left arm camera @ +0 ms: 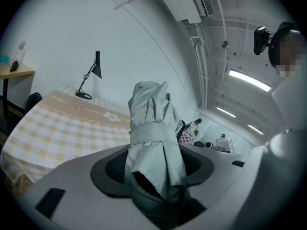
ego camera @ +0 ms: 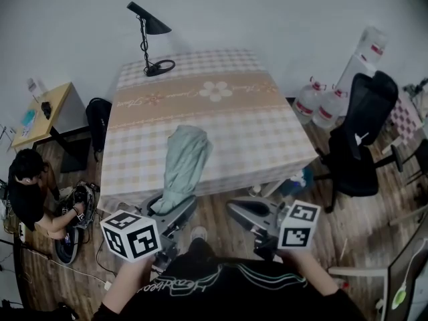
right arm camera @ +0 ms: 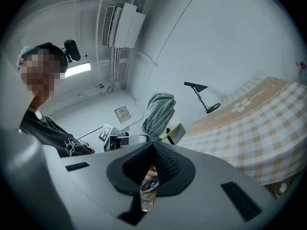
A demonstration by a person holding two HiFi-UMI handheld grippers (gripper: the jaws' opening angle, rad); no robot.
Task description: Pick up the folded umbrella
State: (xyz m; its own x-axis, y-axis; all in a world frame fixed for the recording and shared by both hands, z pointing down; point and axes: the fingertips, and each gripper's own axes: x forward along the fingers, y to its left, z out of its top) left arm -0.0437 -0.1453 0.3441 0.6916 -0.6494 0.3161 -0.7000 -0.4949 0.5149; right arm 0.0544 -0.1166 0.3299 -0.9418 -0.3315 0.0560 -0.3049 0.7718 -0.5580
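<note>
The folded umbrella (ego camera: 184, 160), pale grey-green with a strap around its middle, sticks out from my left gripper (ego camera: 171, 204) over the near edge of the checked table (ego camera: 261, 129). In the left gripper view the umbrella (left arm camera: 153, 128) fills the gap between the jaws, and the left gripper (left arm camera: 154, 169) is shut on its lower end. My right gripper (ego camera: 239, 210) hovers to the right, off the table's front edge, apart from the umbrella. In the right gripper view its pads (right arm camera: 165, 163) meet at the tip of the right gripper (right arm camera: 152, 146) with nothing between them; the umbrella (right arm camera: 158, 111) shows beyond.
A black desk lamp (ego camera: 151, 40) stands at the table's far left corner. A black office chair (ego camera: 361, 146) and water bottles (ego camera: 322, 103) are to the right. At the left, a person (ego camera: 28, 194) crouches on the floor beside a small wooden desk (ego camera: 47, 109).
</note>
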